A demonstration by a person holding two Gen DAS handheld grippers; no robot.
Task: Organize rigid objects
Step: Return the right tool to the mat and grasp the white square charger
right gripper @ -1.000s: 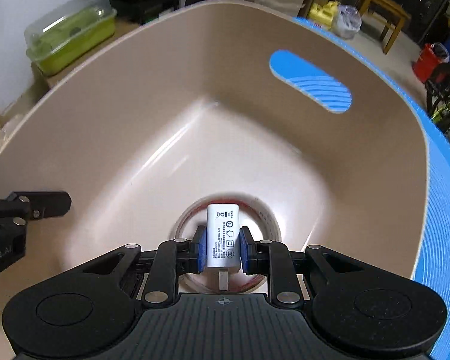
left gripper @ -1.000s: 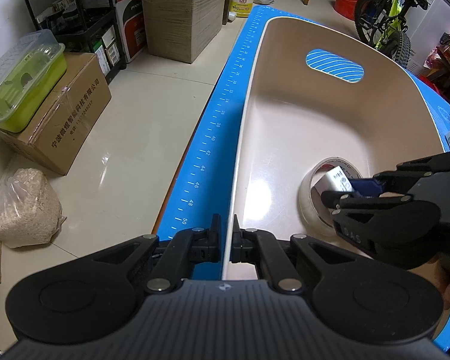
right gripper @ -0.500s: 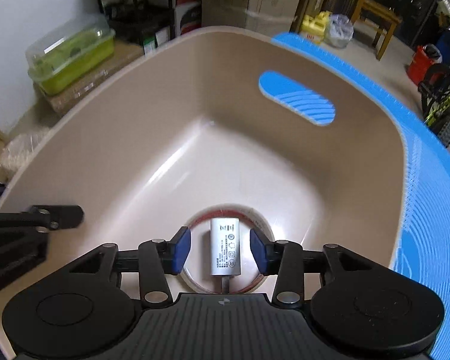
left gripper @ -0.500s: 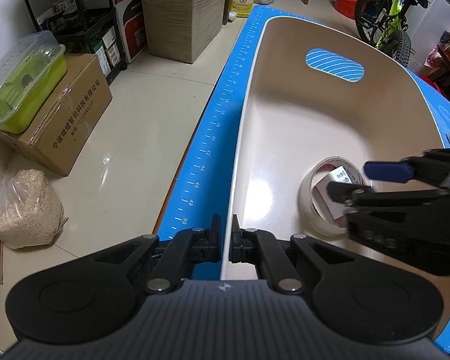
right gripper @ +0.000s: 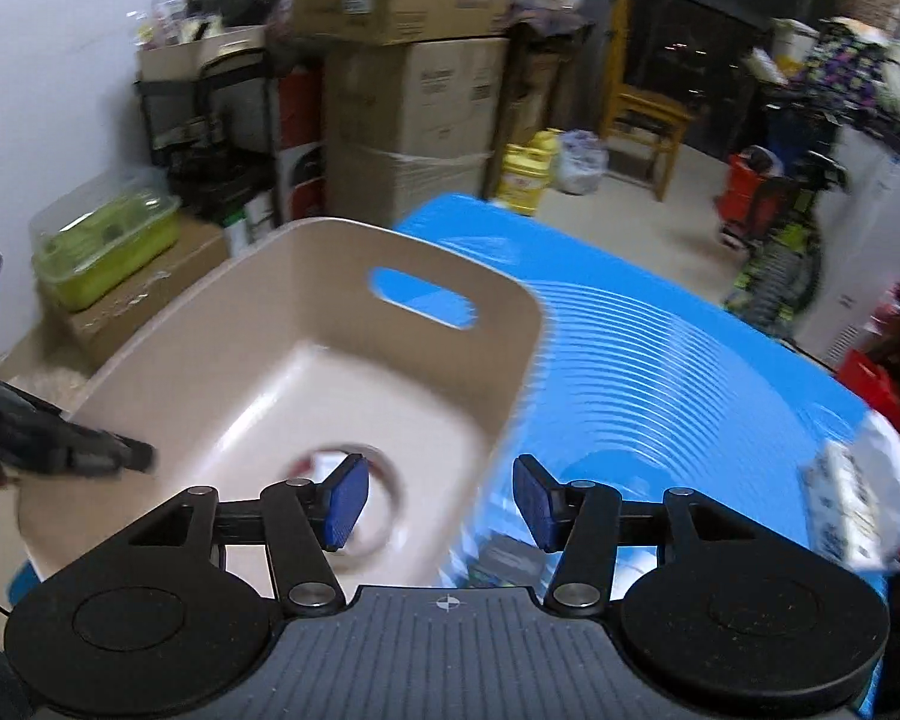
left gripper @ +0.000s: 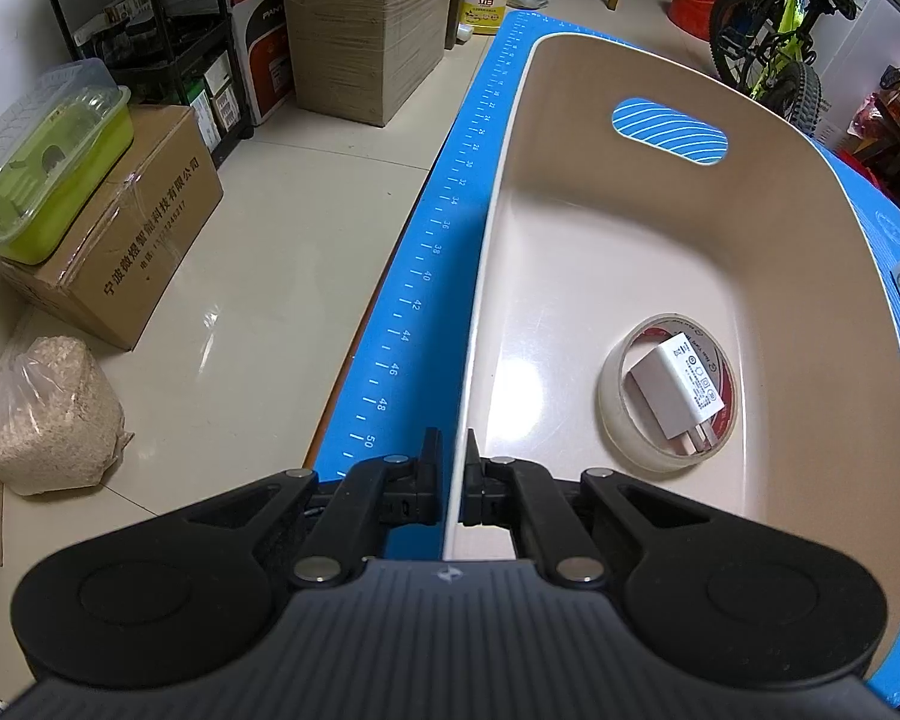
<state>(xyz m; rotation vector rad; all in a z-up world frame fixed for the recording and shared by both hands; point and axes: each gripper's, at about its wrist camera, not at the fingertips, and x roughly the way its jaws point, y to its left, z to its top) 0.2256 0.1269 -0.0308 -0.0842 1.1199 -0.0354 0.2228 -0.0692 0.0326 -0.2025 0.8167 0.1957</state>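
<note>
- Clamping the tub (left gripper: pixel 570 276) rim, the left gripper (left gripper: pixel 451 480) steadies it.
- Right gripper (right gripper: pixel 437 501), jaws apart and empty; white packet (right gripper: pixel 846 501) lies at its 3 o'clock on the bench (right gripper: pixel 660 360).

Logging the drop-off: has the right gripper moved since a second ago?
Yes. The right gripper has pulled up and back from the beige bin, leaving the white charger inside the tape roll.

The left wrist view looks down from close along the beige bin's (left gripper: pixel 660 252) left rim, while the right wrist view faces it from higher and farther back; both share the bin (right gripper: pixel 306 396) and blue mat (right gripper: pixel 660 372).
</note>
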